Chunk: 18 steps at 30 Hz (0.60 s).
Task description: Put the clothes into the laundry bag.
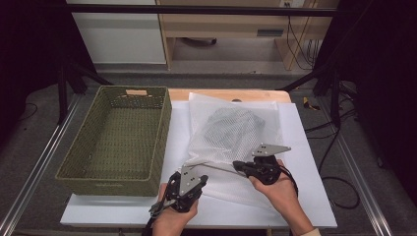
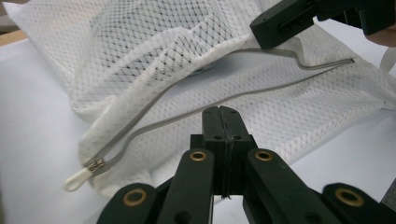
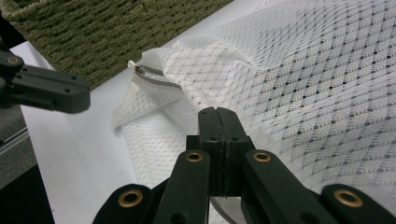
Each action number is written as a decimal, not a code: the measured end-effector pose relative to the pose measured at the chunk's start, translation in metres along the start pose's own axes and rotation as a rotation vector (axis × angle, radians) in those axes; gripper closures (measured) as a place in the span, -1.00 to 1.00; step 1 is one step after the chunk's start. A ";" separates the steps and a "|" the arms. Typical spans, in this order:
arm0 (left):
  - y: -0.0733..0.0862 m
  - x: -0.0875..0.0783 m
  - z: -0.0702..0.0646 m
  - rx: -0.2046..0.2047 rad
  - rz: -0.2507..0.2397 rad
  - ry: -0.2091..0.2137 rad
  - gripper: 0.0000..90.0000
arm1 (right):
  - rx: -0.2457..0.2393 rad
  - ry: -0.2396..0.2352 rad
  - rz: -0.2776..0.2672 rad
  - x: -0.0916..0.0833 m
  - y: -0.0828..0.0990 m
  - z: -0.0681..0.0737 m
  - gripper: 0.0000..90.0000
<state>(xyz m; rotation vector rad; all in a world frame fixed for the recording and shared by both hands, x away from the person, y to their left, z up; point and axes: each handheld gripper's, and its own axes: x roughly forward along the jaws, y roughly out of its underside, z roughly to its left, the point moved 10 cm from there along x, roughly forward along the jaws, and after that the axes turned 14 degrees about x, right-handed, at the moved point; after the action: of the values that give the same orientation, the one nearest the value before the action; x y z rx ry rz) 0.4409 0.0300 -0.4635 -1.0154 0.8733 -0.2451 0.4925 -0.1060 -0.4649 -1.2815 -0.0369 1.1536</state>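
A white mesh laundry bag [image 1: 236, 132] with a dark garment [image 1: 228, 127] inside lies on the white table top [image 1: 305, 196]. Its grey zip [image 2: 187, 112] runs along the near edge and stands open, with the white zip pull [image 2: 77, 179] at the left end. My right gripper [image 1: 238, 166] is shut on the upper edge of the zip opening and holds it raised; its jaw tip [image 2: 280, 23] shows on the grey tape. My left gripper [image 1: 201, 179] is shut with nothing in it, just in front of the bag's near-left corner, a short way from the pull.
A green woven basket [image 1: 113, 187], with nothing inside, stands at the left of the table, close to the bag's left edge [image 3: 116, 28]. Bare white table lies along the near side and to the right. Dark stands and cables flank the table.
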 end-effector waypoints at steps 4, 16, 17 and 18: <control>-0.001 -0.010 0.003 0.004 -0.009 -0.008 1.00 | -0.008 -0.010 0.004 0.001 0.002 0.003 1.00; -0.001 -0.024 0.005 0.002 -0.039 -0.039 0.83 | -0.005 -0.020 -0.012 -0.004 0.005 0.005 1.00; -0.001 -0.026 0.005 0.004 -0.042 -0.043 0.82 | -0.005 -0.021 -0.014 -0.005 0.005 0.005 1.00; 0.000 -0.027 0.005 0.008 -0.044 -0.049 0.80 | -0.003 -0.023 -0.015 -0.005 0.005 0.004 1.00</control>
<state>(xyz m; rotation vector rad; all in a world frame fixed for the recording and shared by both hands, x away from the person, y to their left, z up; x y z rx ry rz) 0.4269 0.0482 -0.4480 -1.0301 0.8058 -0.2595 0.4841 -0.1072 -0.4645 -1.2688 -0.0647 1.1556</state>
